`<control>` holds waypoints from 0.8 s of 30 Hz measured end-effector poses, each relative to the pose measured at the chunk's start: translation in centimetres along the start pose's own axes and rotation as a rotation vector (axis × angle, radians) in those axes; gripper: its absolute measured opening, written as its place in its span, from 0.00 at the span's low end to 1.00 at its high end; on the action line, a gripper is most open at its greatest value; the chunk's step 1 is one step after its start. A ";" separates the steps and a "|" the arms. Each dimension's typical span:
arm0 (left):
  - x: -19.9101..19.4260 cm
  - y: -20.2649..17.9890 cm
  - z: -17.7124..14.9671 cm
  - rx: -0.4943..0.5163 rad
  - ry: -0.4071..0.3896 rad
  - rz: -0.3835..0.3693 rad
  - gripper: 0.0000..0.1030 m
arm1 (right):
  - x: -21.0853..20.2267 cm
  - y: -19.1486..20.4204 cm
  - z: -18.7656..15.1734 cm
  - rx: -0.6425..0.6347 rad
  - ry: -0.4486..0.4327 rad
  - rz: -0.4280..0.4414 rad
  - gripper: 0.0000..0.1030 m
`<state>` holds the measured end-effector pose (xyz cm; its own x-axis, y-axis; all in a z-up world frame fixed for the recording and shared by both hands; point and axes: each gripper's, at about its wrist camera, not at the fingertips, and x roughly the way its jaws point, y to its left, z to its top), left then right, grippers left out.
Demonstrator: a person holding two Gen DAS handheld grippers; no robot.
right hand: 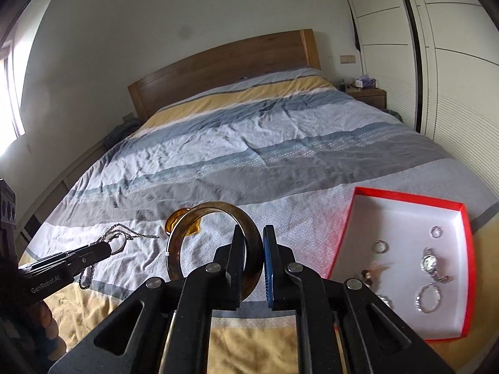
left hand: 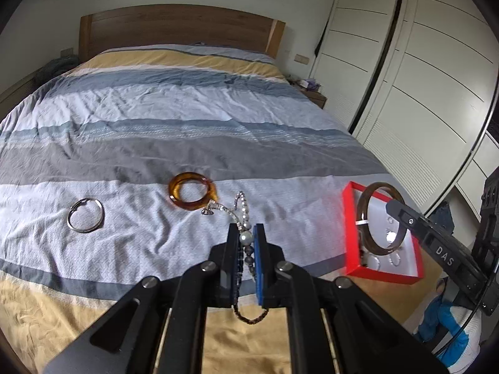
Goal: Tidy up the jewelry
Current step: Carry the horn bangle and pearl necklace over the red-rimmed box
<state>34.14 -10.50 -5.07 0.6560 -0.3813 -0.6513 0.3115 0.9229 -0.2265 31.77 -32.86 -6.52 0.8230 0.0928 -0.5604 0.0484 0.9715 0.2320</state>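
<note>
Brown bangle point(right hand: 218, 243) pinched rim-on in the right gripper point(right hand: 252, 261), jaws nearly closed, just left of the red tray point(right hand: 405, 196): rigid, slick, likely brittle. Left gripper point(left hand: 246, 243) clamps the limp beaded necklace point(left hand: 244, 218), dangling over the bed point(left hand: 187, 109).

Each gripper is built of matte black linkage arms joined by round silver screws. On the left gripper point(left hand: 246, 233) one finger is faced with a black pad and the other with a blue pad point(left hand: 259, 261). The same pairing is seen on the right gripper point(right hand: 253, 237), whose blue pad point(right hand: 270, 268) is ribbed. White lettering is printed along the sides of both: "DAS" on the right one and "GenRobot.AI" on the left one. A blue and white shoe point(left hand: 449, 321) is worn.
</note>
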 end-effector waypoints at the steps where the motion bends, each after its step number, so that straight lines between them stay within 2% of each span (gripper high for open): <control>1: -0.2 -1.1 0.3 0.013 -0.004 -0.015 0.07 | -0.9 -0.7 0.3 0.001 -0.012 -0.013 0.11; 6: 0.0 -7.3 2.1 0.074 -0.014 -0.110 0.07 | -4.6 -5.3 1.7 0.016 -0.053 -0.090 0.11; 12: 2.8 -15.1 3.6 0.124 0.004 -0.244 0.07 | -6.6 -11.3 3.2 0.010 -0.068 -0.200 0.11; 15: 5.3 -18.4 3.5 0.137 0.032 -0.290 0.07 | -6.0 -14.3 3.7 0.013 -0.051 -0.251 0.11; 19: 9.6 -21.9 2.1 0.173 0.099 -0.307 0.07 | -3.5 -18.0 3.9 0.027 -0.006 -0.302 0.11; 24: 13.7 -23.7 -1.2 0.219 0.188 -0.310 0.07 | 0.2 -20.7 3.3 0.019 0.066 -0.332 0.11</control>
<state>34.89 -37.57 -9.54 0.3775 -0.6039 -0.7020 0.6263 0.7249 -0.2869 32.84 -53.65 -8.78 0.7225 -0.2131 -0.6577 0.3184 0.9470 0.0429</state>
